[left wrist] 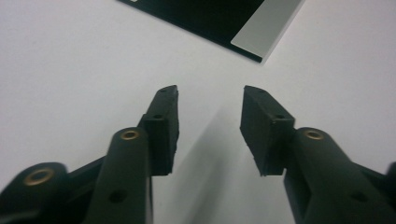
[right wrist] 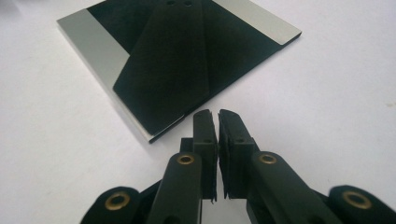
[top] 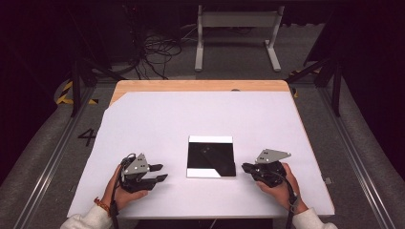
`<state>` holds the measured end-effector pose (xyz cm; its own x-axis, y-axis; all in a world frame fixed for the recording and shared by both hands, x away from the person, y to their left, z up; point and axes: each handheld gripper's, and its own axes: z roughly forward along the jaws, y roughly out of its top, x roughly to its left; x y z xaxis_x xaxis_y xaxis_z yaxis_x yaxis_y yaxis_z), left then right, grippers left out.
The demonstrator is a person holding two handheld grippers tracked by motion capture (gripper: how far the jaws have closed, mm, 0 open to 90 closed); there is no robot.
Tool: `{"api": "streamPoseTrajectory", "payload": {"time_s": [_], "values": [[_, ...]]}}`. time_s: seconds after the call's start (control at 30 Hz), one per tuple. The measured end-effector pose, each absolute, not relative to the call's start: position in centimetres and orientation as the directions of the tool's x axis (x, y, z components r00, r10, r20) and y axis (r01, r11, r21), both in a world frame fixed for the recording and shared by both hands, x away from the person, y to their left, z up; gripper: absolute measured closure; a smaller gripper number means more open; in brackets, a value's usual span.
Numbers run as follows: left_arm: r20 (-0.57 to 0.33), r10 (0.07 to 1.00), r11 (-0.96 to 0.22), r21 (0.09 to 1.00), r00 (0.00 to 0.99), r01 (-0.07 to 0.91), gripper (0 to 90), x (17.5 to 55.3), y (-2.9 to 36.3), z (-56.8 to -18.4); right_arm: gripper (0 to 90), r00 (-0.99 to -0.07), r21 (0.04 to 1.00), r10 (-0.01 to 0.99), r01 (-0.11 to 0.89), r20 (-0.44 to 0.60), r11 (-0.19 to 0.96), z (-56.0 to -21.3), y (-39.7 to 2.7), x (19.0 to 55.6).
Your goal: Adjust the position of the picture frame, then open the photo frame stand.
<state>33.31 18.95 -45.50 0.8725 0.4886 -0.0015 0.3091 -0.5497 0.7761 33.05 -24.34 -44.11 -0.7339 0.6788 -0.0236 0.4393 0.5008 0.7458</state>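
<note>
A flat square plate (top: 211, 156), glossy black with pale silvery bands along two sides, lies on the white sheet near the table's front middle. My left gripper (top: 161, 172) rests left of the plate, pointing toward it. Its jaws stand open with bare sheet between them. In the left gripper view the gripper (left wrist: 210, 91) sits a short way from the plate's corner (left wrist: 247, 44). My right gripper (top: 244, 167) sits just right of the plate, jaws shut with nothing between them. In the right gripper view its tips (right wrist: 211, 113) lie beside the plate's near edge (right wrist: 154, 133).
The white sheet (top: 200, 114) covers most of a wooden table whose far edge (top: 200, 86) shows bare wood. Beyond the table are loose cables (top: 153, 52) on the floor and a white stand (top: 236, 33). Dark metal struts (top: 76, 86) flank both sides.
</note>
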Motion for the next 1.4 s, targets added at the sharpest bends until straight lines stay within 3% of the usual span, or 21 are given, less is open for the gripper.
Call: {"api": "streamPoseTrajectory", "payload": {"time_s": [0.2,0.4,1.23,1.4], "values": [[0.022,0.547,-0.531,0.782,0.837,0.327,39.6,32.7,20.3,-45.7,83.4,-0.735,0.747,0.678,0.444,-0.013,0.495,-43.8,-25.3,32.0],[0.024,0.571,-0.53,0.774,0.821,0.346,32.9,32.3,20.9,-45.9,83.0,-0.744,0.729,0.668,0.458,0.002,0.508,-43.7,-25.3,32.0],[0.019,0.587,-0.527,0.768,0.809,0.364,25.5,32.5,20.4,-46.0,78.3,-0.806,0.633,0.592,0.467,0.018,0.617,-43.5,-22.9,31.9],[0.013,0.582,-0.532,0.763,0.813,0.369,25.1,32.6,20.2,-46.2,77.7,-0.822,0.577,0.569,0.473,0.018,0.666,-42.9,-21.9,32.5]]}}
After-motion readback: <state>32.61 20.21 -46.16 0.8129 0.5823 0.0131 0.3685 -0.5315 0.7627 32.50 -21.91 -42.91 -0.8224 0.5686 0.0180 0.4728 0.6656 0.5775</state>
